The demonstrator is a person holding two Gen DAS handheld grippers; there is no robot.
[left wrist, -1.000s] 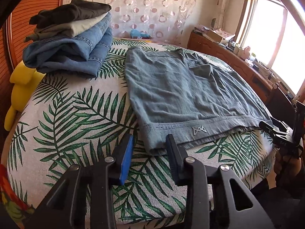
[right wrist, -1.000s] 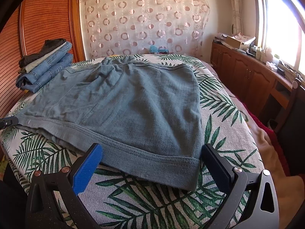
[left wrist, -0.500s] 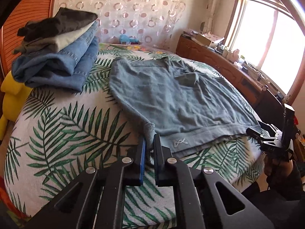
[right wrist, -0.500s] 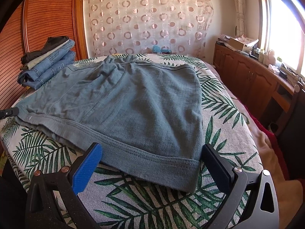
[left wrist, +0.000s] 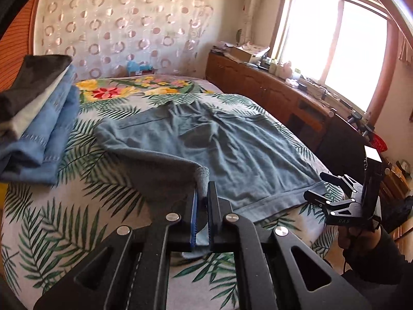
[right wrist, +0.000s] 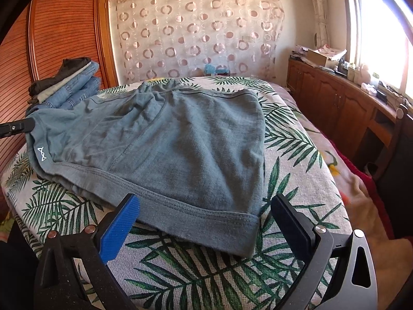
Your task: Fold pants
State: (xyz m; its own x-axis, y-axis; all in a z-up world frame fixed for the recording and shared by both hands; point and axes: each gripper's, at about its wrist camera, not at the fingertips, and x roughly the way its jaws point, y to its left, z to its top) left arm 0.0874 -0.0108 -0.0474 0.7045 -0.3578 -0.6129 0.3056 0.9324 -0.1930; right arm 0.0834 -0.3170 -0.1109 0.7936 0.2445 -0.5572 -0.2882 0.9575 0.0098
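A pair of grey-blue cotton shorts point(right wrist: 185, 139) lies spread across the middle of the bed, on a pale bedspread printed with green palm leaves point(right wrist: 291, 155). The left gripper point(left wrist: 202, 201) has its jaws pinched tight on the hem corner of the shorts at about seven o'clock on the bed, and that corner stands lifted clear of the bedspread, its grey underside showing. The right gripper point(right wrist: 204, 222) sits at the near edge, at six o'clock, jaws spread wide on either side of the other leg's hem, holding nothing; the blue pad point(right wrist: 118, 230) and the black one are both apart from the cloth. A stack of folded clothes, blue denim under beige and dark grey point(right wrist: 67, 85), rests at ten o'clock against the reddish wooden headboard point(right wrist: 59, 25). A wooden sideboard point(right wrist: 343, 106) runs along at two o'clock under the window.
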